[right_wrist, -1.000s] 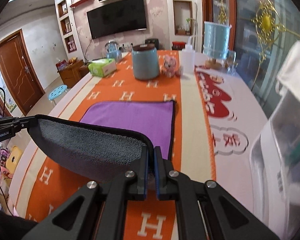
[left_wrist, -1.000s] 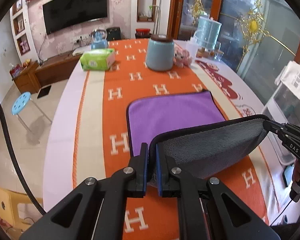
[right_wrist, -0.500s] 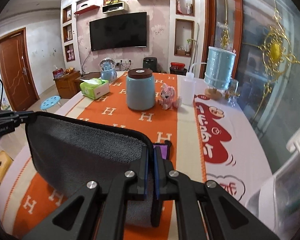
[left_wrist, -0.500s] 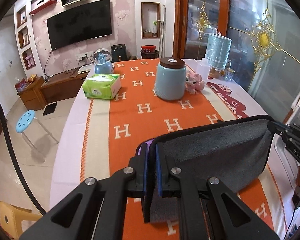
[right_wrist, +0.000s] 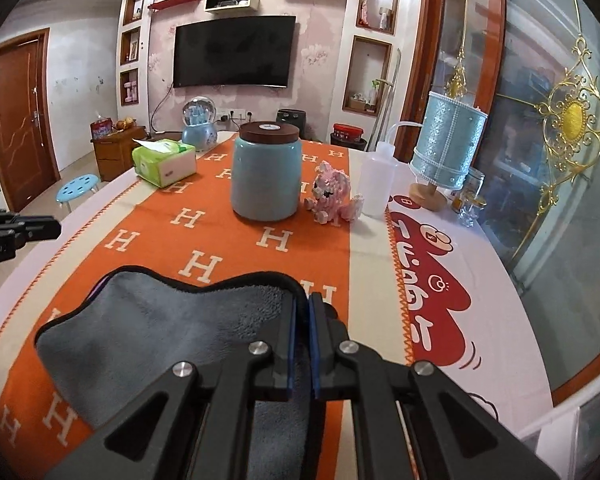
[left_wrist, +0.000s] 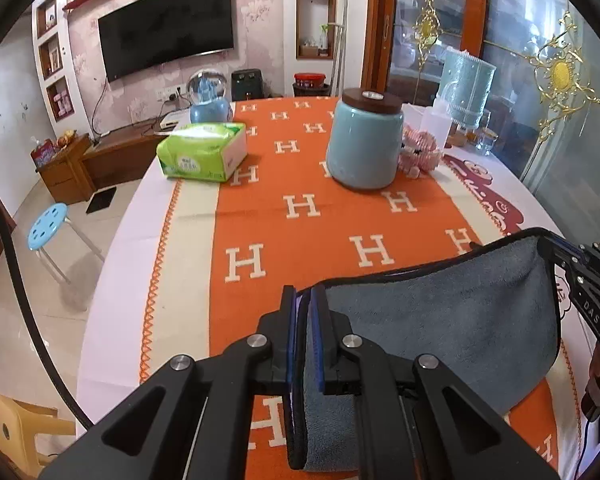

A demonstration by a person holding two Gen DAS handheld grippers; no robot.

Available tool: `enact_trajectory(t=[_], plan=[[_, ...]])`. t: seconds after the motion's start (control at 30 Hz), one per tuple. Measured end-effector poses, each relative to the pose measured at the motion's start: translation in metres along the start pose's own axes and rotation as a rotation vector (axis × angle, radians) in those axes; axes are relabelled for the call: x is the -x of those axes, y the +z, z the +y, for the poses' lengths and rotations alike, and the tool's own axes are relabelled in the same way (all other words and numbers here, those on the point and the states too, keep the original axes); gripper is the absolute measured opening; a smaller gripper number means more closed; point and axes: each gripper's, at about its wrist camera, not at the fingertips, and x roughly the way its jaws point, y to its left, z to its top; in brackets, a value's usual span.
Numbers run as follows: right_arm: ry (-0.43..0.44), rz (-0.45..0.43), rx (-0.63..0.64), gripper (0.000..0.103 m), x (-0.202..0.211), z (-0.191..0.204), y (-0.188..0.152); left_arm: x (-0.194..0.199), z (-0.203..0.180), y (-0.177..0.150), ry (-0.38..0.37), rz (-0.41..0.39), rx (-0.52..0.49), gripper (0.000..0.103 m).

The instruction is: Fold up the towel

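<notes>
The towel (left_wrist: 440, 320) is grey on the side facing me, purple on the other, with a dark hem. It is folded over onto itself on the orange table runner (left_wrist: 300, 216). My left gripper (left_wrist: 303, 300) is shut on its left corner. My right gripper (right_wrist: 305, 308) is shut on its right corner, and also shows at the right edge of the left wrist view (left_wrist: 572, 264). In the right wrist view the towel (right_wrist: 148, 332) sags between the grippers, and the left gripper (right_wrist: 48, 228) shows at the left edge.
A blue jar with a brown lid (left_wrist: 364, 140), a green tissue box (left_wrist: 202, 152), a pink toy (right_wrist: 332, 196), a clear squeeze bottle (right_wrist: 376, 184) and a blue lamp (right_wrist: 444, 148) stand further back on the table. A blue stool (left_wrist: 46, 226) stands to the left.
Both grippers have carried the towel's near edge up and forward over the purple half, which is now covered. The towel has dropped lower toward the table.
</notes>
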Motion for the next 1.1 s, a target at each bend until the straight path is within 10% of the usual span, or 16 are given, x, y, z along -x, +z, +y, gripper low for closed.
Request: enact_trajectory(t=[0.33,1.1], plan=[[-0.021,0.055,-0.069,0.044,-0.02,-0.009,-0.008,-0.017,-0.001,-0.01,-0.019,0.05,0.019,0.006],[-0.016,-0.028,-0.111,0.068,0.067,-0.009,-0.008,0.08,-0.018,-0.023,-0.034,-0.022,0.01,0.006]])
